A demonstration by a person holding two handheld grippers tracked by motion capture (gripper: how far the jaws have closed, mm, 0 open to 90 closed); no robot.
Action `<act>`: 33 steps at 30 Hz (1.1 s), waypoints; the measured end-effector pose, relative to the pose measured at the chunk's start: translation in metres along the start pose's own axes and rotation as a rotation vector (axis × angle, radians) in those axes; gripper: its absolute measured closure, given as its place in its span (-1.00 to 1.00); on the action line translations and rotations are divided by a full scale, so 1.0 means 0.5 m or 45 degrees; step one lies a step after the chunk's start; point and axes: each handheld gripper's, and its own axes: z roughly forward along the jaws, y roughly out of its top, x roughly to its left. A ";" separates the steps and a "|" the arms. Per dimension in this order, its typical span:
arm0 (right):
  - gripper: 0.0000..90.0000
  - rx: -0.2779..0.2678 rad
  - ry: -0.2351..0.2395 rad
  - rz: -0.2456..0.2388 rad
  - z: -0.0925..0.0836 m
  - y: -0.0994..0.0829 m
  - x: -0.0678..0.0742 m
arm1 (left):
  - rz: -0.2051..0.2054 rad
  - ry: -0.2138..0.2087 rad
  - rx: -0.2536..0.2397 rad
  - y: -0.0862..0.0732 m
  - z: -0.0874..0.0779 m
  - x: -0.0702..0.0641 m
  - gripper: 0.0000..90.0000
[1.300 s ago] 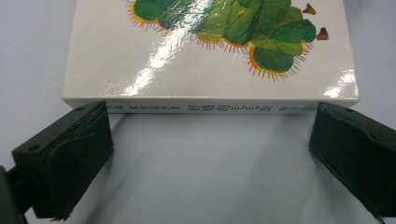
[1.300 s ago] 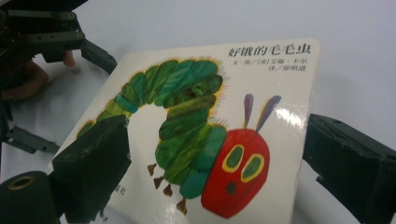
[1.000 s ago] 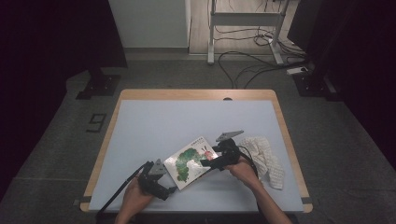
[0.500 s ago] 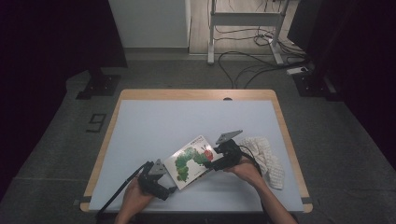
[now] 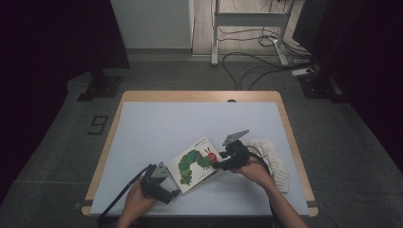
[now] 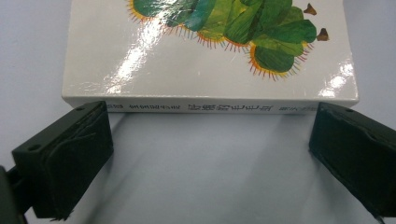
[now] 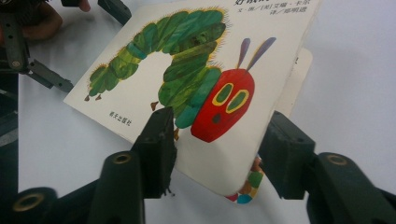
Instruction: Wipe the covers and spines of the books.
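2 grippers sit by a picture book (image 5: 198, 164) near the front edge of the table (image 5: 161, 118). The left gripper (image 5: 167, 190) is wide open, its jaws just in front of the book's spine, not touching. The right gripper (image 5: 219, 166) has just been closing, with the lifted front cover between its jaws. Behind the right hand (image 5: 254, 168) lies a white knitted cloth (image 5: 273, 156). Farther back, cables (image 5: 252, 61) cross the floor.
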 end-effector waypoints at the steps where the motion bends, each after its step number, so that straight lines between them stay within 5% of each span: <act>1: 0.10 0.001 0.002 -0.001 -0.001 -0.001 -0.001 | 0.000 0.000 0.000 0.000 0.000 0.000 -1.00; 6: 0.21 -0.019 -0.006 -0.021 -0.008 -0.004 0.001 | -0.012 0.014 0.003 0.001 -0.002 0.002 -1.00; 11: 0.29 -0.034 -0.008 -0.028 -0.015 -0.013 0.003 | -0.049 0.083 0.013 0.003 -0.012 0.012 -1.00; 21: 0.37 -0.080 -0.023 -0.037 -0.022 -0.042 0.009 | -0.108 0.037 -0.020 0.012 -0.023 0.016 -1.00; 33: 0.44 -0.122 -0.034 -0.035 -0.035 -0.074 0.018 | -0.086 0.019 -0.008 0.038 -0.026 0.014 -0.98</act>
